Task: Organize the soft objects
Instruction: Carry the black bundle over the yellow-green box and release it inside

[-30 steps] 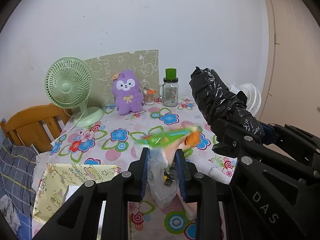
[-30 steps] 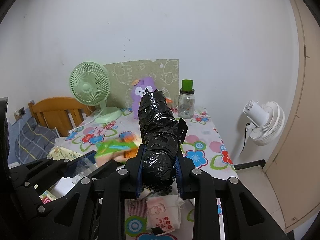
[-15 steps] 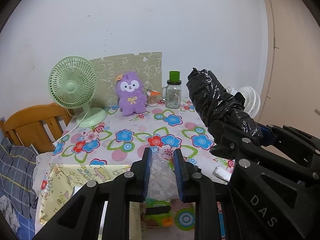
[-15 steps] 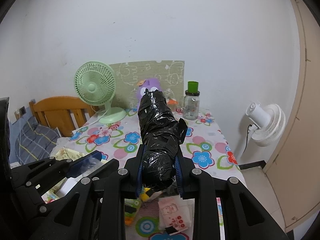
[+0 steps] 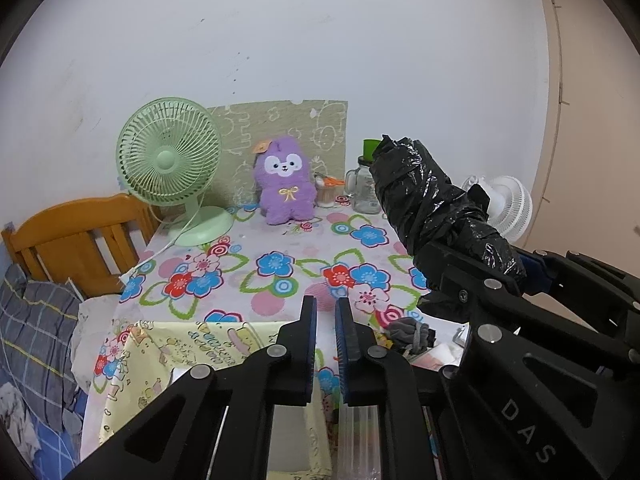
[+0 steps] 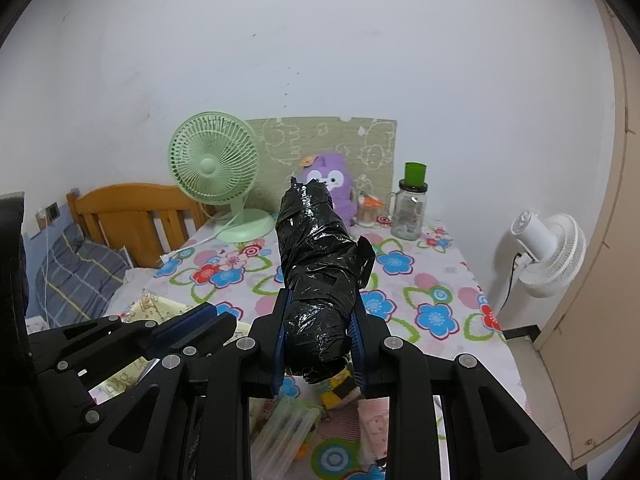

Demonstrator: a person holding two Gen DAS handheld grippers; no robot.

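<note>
Bed: a wooden headboard (image 5: 76, 236) and a plaid pillow (image 5: 32, 332) are sitting at the far left, beside the table.
Table: a flowered tablecloth (image 5: 256, 268) is covering it; a yellow cartoon-print sheet (image 5: 180, 348) is lying on the near left part.
Green fan (image 5: 170, 162): standing upright at the back left, its base on the cloth.
Purple plush (image 5: 283, 182): sitting upright at the back, leaning against a patterned board (image 5: 280, 128), between the fan and a glass jar with a green lid (image 5: 366, 184).
Left gripper (image 5: 325, 316): hanging over the near edge of the table with its jaws drawn together and nothing between them.
Grey bundle (image 5: 408, 330): lying on the cloth just right of the left gripper's tips.
Right gripper (image 6: 319, 320): clamping its pads on a black plastic-wrapped bundle (image 6: 316, 272), which is sticking forward and up, off the table.
Small items: a clear packet (image 6: 284, 424) and a pink-printed pack (image 6: 374, 424) are lying on the cloth under the right gripper.
White fan (image 6: 548, 250): standing off the table at the far right.
</note>
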